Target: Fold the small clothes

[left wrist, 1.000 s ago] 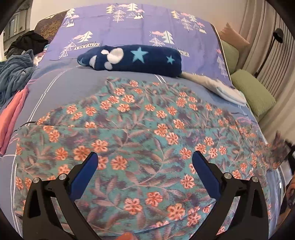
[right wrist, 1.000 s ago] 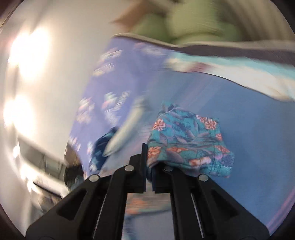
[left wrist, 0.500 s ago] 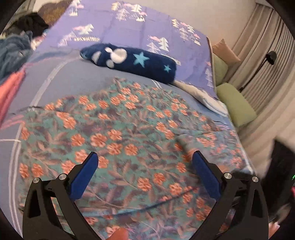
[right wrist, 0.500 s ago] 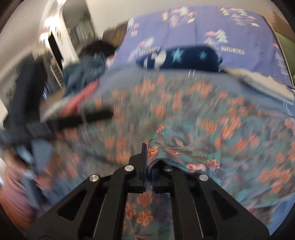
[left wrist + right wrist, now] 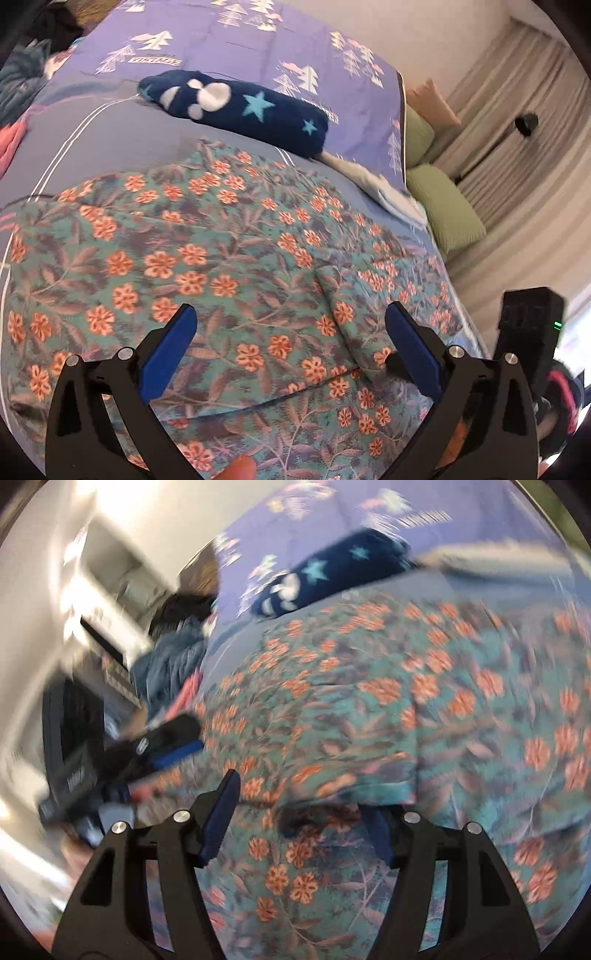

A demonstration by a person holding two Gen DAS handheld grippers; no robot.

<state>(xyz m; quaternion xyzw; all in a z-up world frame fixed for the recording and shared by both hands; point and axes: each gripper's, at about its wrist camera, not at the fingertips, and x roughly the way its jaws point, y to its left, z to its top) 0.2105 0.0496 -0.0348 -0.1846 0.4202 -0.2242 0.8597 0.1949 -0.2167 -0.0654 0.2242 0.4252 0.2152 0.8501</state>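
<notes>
Floral garment [image 5: 229,266]: teal cloth printed with orange flowers and grey-brown leaves; lies spread over the bed [image 5: 122,144], covering most of its near part; one flap on its right side is folded over onto the rest, the folded edge running down the middle of the cloth; the same folded edge shows in the blurred right wrist view [image 5: 369,738].

Left gripper [image 5: 290,349]: jaws wide apart, blue pads facing each other, nothing between them; held above the near part of the floral garment, whether touching it cannot be told.

Right gripper [image 5: 306,819]: jaws spread wide and gripping nothing; the folded hem of the floral garment lies just beyond the fingertips; picture heavily smeared.

Navy plush item [image 5: 236,110]: dark blue with white patches and pale blue stars; lies on the bed just beyond the far edge of the floral garment.

White cloth [image 5: 384,188]: beyond the floral garment to the right, its end touching the navy plush item.

Purple cover [image 5: 229,40]: tree print; behind the navy plush item.

Green cushions [image 5: 447,214]: right of the floral garment, off the bed's edge.

Pink cloth [image 5: 11,144] and blue clothes pile [image 5: 18,81]: left of the floral garment.
</notes>
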